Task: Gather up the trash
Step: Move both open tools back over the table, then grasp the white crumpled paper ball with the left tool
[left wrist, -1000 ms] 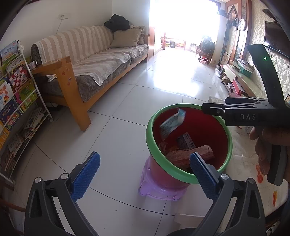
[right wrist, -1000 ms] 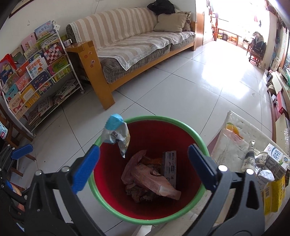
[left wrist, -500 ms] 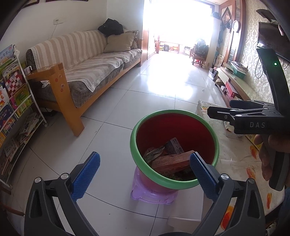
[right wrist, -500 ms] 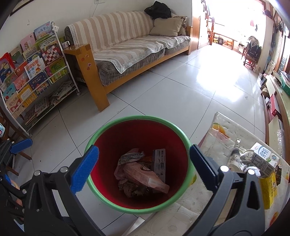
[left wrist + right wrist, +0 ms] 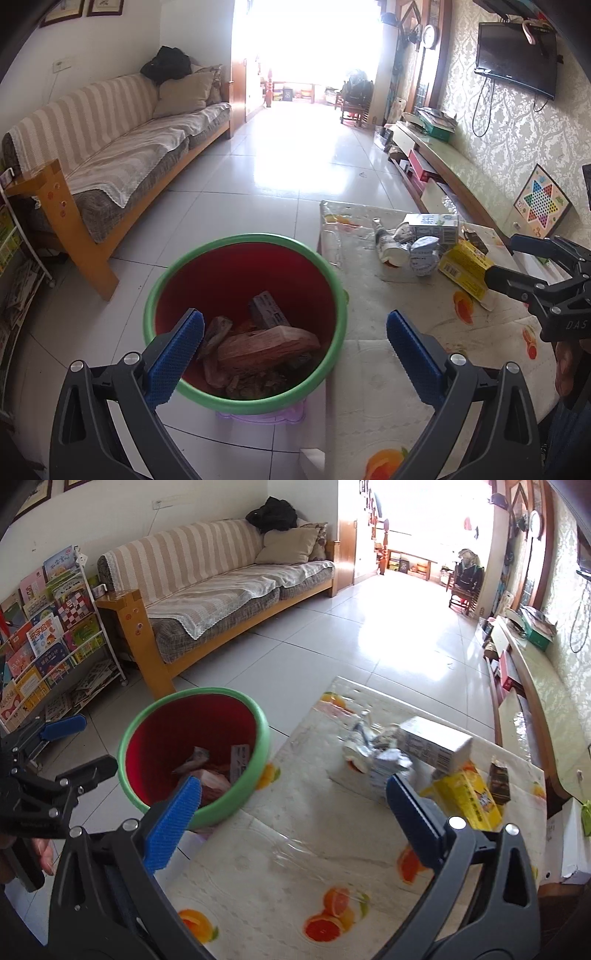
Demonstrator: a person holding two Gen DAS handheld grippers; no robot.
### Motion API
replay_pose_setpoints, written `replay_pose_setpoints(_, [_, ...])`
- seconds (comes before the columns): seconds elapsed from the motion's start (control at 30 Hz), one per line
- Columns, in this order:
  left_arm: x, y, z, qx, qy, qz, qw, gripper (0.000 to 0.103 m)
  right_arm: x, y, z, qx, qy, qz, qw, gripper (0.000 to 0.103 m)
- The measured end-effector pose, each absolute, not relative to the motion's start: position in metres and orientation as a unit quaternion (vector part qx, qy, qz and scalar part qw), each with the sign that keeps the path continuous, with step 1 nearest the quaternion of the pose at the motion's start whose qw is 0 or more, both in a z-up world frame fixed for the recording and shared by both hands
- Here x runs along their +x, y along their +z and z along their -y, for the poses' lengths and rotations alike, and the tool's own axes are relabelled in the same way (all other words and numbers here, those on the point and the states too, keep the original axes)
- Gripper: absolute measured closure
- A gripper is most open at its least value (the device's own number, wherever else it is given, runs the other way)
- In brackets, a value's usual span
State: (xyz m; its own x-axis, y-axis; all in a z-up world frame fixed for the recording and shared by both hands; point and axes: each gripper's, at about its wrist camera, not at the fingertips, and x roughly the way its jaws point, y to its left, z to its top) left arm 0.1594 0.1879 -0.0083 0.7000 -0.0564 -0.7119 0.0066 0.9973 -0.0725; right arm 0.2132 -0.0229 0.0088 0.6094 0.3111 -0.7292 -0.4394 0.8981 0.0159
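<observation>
A red bin with a green rim (image 5: 334,284) (image 5: 260,746) stands on a purple stool (image 5: 258,419) beside the table and holds several wrappers and boxes. My left gripper (image 5: 295,350) is open and empty above the bin's near edge. My right gripper (image 5: 293,816) is open and empty over the table (image 5: 280,856), facing a trash pile: a white carton (image 5: 436,744) (image 5: 432,225), a yellow box (image 5: 469,801) (image 5: 463,267), crumpled silver wrappers (image 5: 384,764) (image 5: 423,254) and a small brown box (image 5: 498,781). The right gripper (image 5: 517,258) also shows in the left wrist view by the yellow box.
The table has a fruit-print plastic cover (image 5: 373,373). A striped sofa (image 5: 122,147) and a book rack (image 5: 44,635) stand at the left. A low TV bench (image 5: 454,173) runs along the right wall. Tiled floor (image 5: 258,177) lies beyond the bin.
The blue and white wrapper dropped from my right gripper into the bin. Both grippers then swung right, the right one from over the bin to over the table's trash pile.
</observation>
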Motion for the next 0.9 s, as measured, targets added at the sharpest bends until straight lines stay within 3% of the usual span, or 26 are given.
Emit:
replay_pose_setpoints(0.53, [0.253, -0.030, -0.030, -0.010, -0.124, -0.437, 0.891, 0.008, 0.202, -0.008, 0.200, -0.016, 0.097, -0.405, 0.909, 0.005])
replay_pose_setpoints(0.9, [0.316, -0.085, 0.008, -0.073, -0.037, -0.499, 0.863, 0.008, 0.203, -0.024, 0.265, 0.024, 0.057, -0.415, 0.908, 0.005])
